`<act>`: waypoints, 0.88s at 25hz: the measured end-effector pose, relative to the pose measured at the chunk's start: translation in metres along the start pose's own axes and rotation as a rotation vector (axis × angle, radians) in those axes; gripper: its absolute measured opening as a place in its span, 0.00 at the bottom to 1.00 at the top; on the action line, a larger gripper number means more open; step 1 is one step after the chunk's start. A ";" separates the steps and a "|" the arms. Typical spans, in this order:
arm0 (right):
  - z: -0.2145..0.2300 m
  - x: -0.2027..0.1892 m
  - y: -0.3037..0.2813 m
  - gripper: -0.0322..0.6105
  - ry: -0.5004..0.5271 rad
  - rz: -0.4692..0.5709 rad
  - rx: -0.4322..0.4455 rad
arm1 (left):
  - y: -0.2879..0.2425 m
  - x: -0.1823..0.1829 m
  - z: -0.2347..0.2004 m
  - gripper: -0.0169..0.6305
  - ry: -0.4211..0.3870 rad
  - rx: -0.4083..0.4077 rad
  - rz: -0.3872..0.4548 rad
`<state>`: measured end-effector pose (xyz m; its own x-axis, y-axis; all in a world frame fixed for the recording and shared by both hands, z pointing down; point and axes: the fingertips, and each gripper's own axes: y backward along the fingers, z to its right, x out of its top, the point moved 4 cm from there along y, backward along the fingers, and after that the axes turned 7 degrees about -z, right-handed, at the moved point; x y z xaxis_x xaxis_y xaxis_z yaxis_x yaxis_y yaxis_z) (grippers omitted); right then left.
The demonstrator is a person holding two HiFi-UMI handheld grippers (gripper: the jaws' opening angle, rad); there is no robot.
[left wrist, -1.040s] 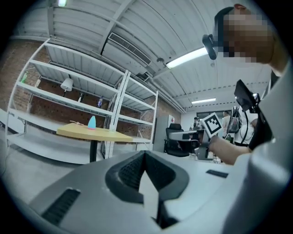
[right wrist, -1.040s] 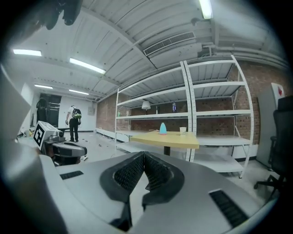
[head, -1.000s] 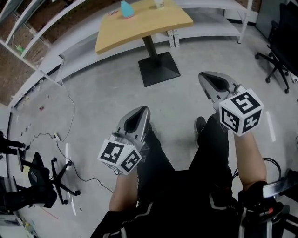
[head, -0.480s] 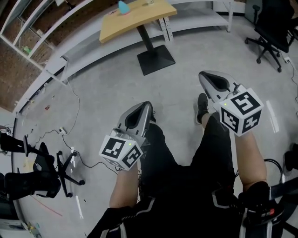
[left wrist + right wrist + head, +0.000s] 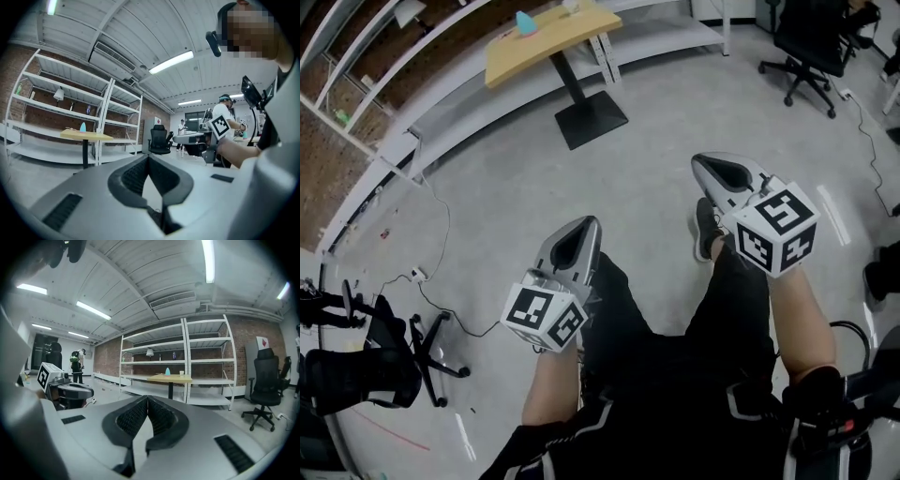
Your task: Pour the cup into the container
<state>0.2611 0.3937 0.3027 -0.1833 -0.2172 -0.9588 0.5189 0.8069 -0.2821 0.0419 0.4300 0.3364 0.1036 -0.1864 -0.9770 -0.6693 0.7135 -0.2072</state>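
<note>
Shelving (image 5: pixel 201 357) runs behind the table (image 5: pixel 546 49), which stands well apart from the person across open floor (image 5: pixel 609 178). An office chair (image 5: pixel 811 37) sits off to the right and a cable (image 5: pixel 441 220) trails on the left. Neither lies on the straight line to the table, so its black foot (image 5: pixel 592 120) looks like the one thing to mind on arrival. Both grippers hang over the person's legs. The left gripper (image 5: pixel 149 158) has its fingers pressed together on nothing, and so does the right gripper (image 5: pixel 147 399). On the table stand a teal vessel (image 5: pixel 525 21) and a small white cup (image 5: pixel 182 373), too far off to show any contents. The cup is probably light, thin-walled and easily tipped or crushed, so it is best taken mid-wall, gently, and kept upright.
</note>
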 end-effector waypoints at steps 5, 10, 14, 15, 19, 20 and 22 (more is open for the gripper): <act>-0.017 0.001 -0.001 0.05 0.001 -0.023 0.029 | 0.020 -0.015 -0.001 0.01 0.045 0.014 -0.009; -0.035 0.000 0.004 0.05 0.025 -0.031 0.049 | 0.039 -0.031 0.007 0.01 0.055 0.034 -0.012; -0.042 0.000 0.018 0.05 -0.021 0.004 0.039 | 0.051 -0.032 0.019 0.01 0.040 0.030 -0.015; -0.043 0.001 0.022 0.05 -0.028 0.013 0.037 | 0.053 -0.031 0.022 0.01 0.033 0.028 -0.019; -0.045 0.003 0.042 0.05 -0.047 0.044 0.023 | 0.063 -0.020 0.037 0.01 -0.013 0.012 -0.020; -0.046 0.003 0.046 0.05 -0.053 0.052 0.020 | 0.065 -0.016 0.039 0.01 -0.024 0.009 -0.017; -0.050 0.005 0.054 0.05 -0.059 0.069 0.012 | 0.072 -0.009 0.039 0.01 -0.045 0.019 -0.013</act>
<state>0.2465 0.4638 0.2846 -0.0974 -0.1940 -0.9761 0.5384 0.8147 -0.2156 0.0214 0.5091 0.3281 0.1456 -0.1659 -0.9753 -0.6538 0.7238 -0.2207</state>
